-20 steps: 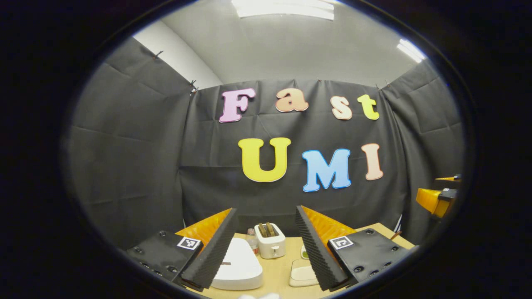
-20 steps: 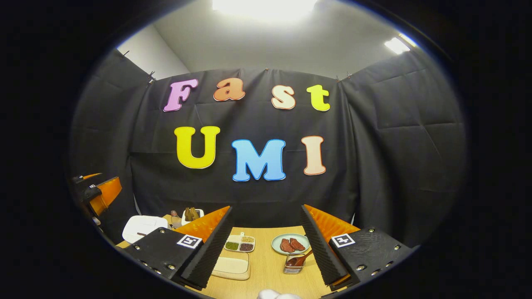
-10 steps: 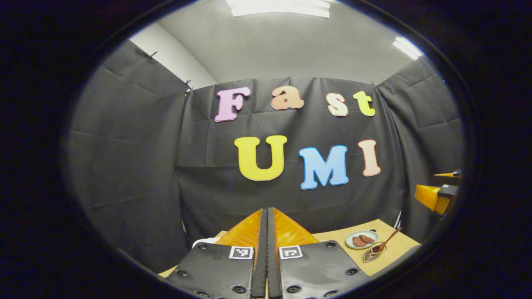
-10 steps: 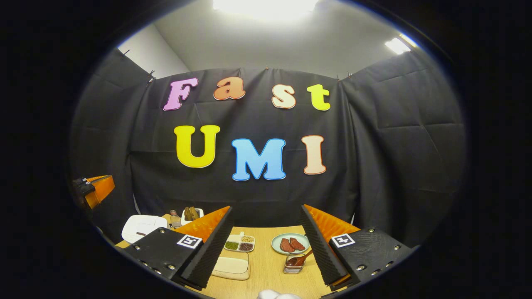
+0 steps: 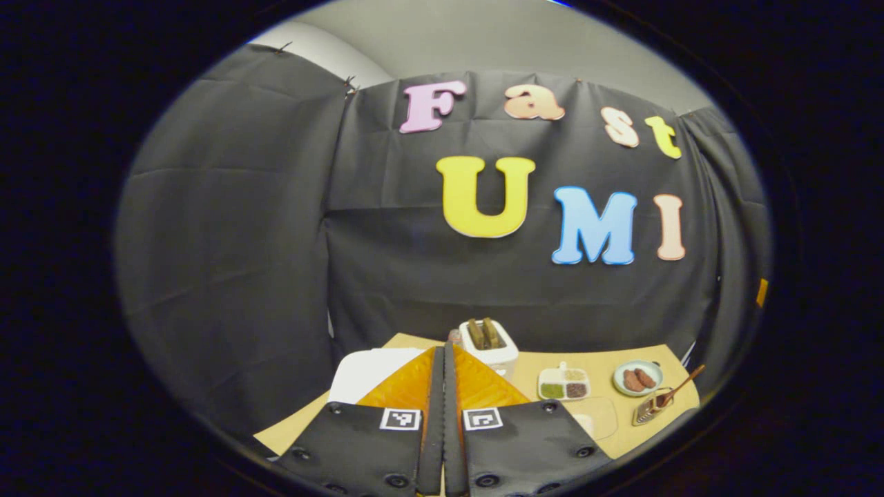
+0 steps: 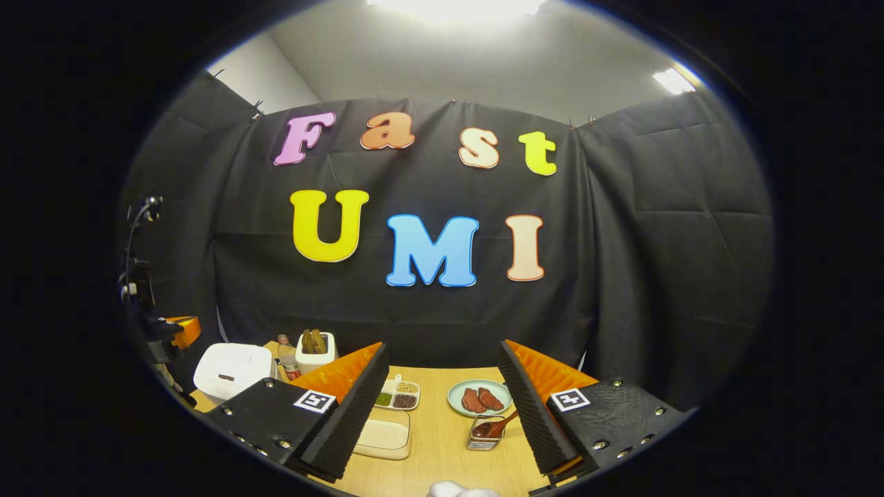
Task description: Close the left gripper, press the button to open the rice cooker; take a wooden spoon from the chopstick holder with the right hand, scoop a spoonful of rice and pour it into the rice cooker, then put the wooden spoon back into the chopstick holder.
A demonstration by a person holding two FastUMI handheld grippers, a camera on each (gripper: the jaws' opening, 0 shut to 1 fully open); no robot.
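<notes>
Two sets of tongs: I have one in each hand, both above the near edge of the table (image 6: 442, 442).
Rice cooker: I see the white rice cooker (image 6: 231, 368) at the table's left end, lid down; in the left gripper view it (image 5: 366, 369) sits just behind my own fingers, partly hidden by them.
Toaster: a white toaster (image 5: 489, 343) with two brown slices stands behind the cooker, towards the back wall, a small bottle (image 6: 284, 351) beside it.
Sorted tray: a divided tray (image 6: 398, 395) of green, dark and pale grains lies mid-table.
Rice box: a shallow clear box of pale rice (image 6: 383, 439) lies near the front edge, just before the divided tray.
Plate: a plate with two pieces of meat (image 6: 479, 399) sits to the right of the tray.
Chopstick holder: the wire chopstick holder (image 6: 485, 433) stands just in front of the plate, with the wooden spoon (image 6: 498, 425) leaning out of it to the right.
Left tongs: the left tongs (image 5: 443, 414) are pressed together, fingers touching with nothing between them, aimed at the cooker but apart from it.
Right tongs: the right tongs (image 6: 442, 407) gape wide and hold nothing; the holder shows between the fingers, untouched.
</notes>
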